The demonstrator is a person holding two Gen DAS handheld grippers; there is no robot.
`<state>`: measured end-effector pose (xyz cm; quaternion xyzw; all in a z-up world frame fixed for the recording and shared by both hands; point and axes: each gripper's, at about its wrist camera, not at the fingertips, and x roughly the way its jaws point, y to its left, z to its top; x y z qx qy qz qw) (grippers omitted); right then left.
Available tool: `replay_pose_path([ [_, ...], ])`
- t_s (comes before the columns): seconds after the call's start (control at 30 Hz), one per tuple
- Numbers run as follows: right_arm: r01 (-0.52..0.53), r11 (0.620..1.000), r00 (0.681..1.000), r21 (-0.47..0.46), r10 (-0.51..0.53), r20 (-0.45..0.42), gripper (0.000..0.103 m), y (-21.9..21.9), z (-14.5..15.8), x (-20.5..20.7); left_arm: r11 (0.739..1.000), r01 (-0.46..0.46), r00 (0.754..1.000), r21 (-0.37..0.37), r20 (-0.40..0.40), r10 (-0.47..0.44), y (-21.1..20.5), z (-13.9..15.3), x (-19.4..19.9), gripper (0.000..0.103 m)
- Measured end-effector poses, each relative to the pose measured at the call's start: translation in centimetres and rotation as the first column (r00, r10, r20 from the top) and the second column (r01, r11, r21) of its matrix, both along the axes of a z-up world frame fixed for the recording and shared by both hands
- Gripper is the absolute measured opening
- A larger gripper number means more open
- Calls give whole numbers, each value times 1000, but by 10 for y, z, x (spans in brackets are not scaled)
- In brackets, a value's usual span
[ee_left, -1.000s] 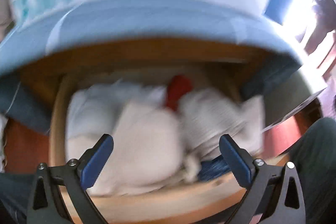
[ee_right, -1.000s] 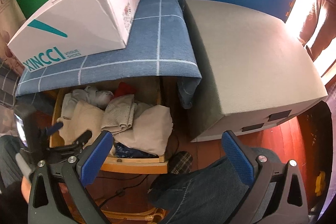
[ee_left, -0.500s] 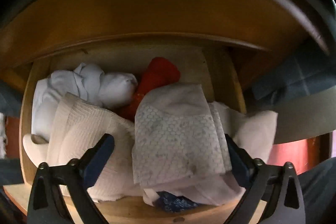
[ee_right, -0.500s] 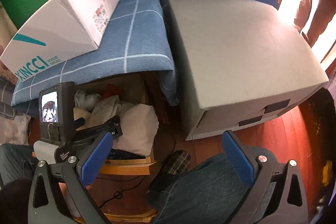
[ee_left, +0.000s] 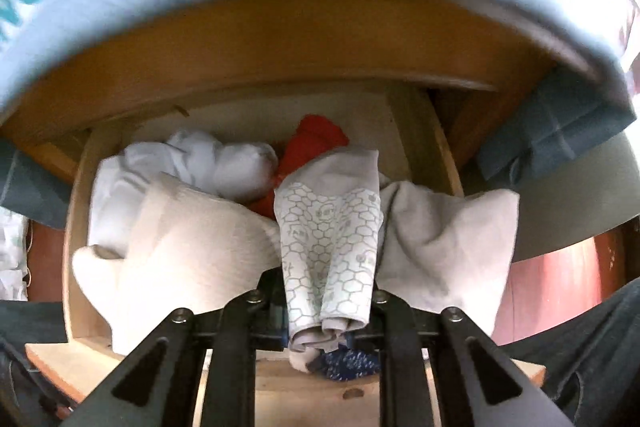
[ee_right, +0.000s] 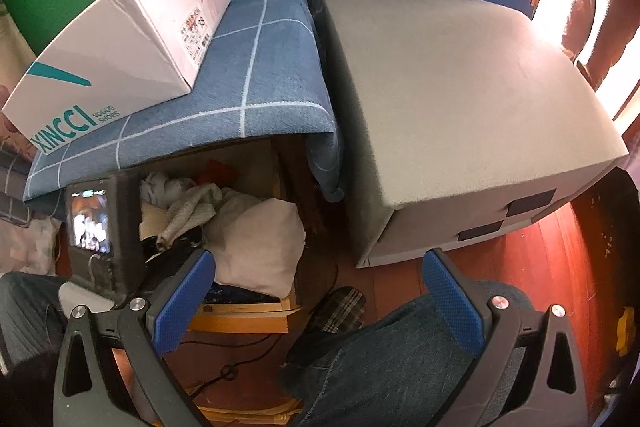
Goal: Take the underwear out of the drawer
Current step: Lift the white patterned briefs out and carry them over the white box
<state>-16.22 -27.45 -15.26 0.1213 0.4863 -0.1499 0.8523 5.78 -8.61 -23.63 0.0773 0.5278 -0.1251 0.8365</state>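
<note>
The wooden drawer (ee_left: 76,227) stands pulled out, full of crumpled clothes. A grey pair of underwear with a hexagon print (ee_left: 328,227) lies on top in the middle. My left gripper (ee_left: 326,299) has its jaws closing, and the print fabric is bunched and pinched between the pads. Around it lie a white garment (ee_left: 200,163), a red one (ee_left: 316,139), a cream knit piece (ee_left: 192,251), a beige cloth (ee_left: 444,243) and a dark blue item (ee_left: 348,363). In the right wrist view my right gripper (ee_right: 316,303) stands open and holds nothing, off to the right of the drawer (ee_right: 240,319).
A white shoe box (ee_right: 120,67) sits on a blue checked cloth (ee_right: 260,75) covering the cabinet top above the drawer. A large grey block (ee_right: 460,107) stands close on the right. The person's jeans leg (ee_right: 400,355) and a checked slipper (ee_right: 340,307) are on the red wood floor.
The left gripper's jaws went from wide apart to nearly together, gathering the hexagon-print underwear between them. It dipped in under the cabinet top, then drew back. The right gripper barely moved.
</note>
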Motion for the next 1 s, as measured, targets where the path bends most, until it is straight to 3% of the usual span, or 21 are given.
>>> replay_pose_path([
  [0.2,-21,999,1000,-31,21,7,103,14,8,0,998,55,993,-38,108,-50,15,36,-46,17],
  [0.4,-40,996,999,-79,41,9,103,28,16,0,995,100,978,-31,189,-92,21,51,-67,17],
  [1.0,-194,977,966,-85,205,157,103,77,19,4,998,51,912,-36,408,-32,73,121,-90,16],
])
